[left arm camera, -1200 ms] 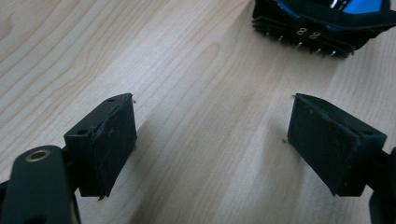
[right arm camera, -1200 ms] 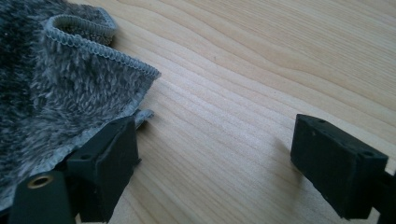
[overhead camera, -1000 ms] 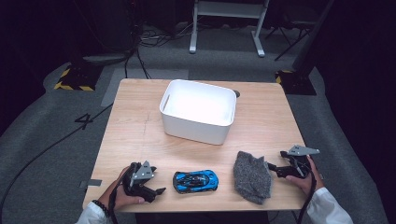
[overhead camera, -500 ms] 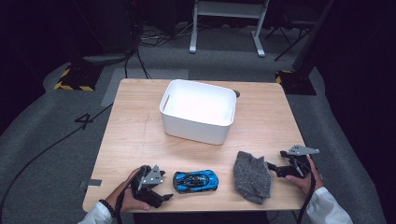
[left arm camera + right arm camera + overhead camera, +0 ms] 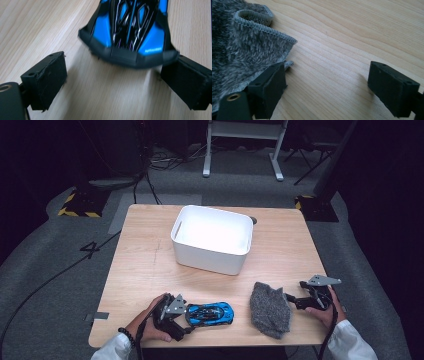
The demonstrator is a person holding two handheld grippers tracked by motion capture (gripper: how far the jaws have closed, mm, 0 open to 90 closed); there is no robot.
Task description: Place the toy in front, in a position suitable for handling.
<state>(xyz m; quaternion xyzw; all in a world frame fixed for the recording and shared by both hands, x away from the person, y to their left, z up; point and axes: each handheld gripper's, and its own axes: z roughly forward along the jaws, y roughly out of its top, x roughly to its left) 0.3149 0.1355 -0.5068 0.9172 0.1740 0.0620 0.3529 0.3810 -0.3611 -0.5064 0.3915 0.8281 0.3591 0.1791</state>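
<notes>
Left hand-held gripper (image 5: 186,320), jaws just widened, faces the blue toy car (image 5: 210,313) lying lengthwise immediately right; nothing gripped.

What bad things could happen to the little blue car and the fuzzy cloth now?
1. The blue toy car is only just at the tips of the left claw, whose jaws have just been opening. If they shut here, they might pinch only its end, and it could slip or roll away.
2. The grey cloth lies beside one jaw of the open right claw, so closing might catch just the hem.
</notes>
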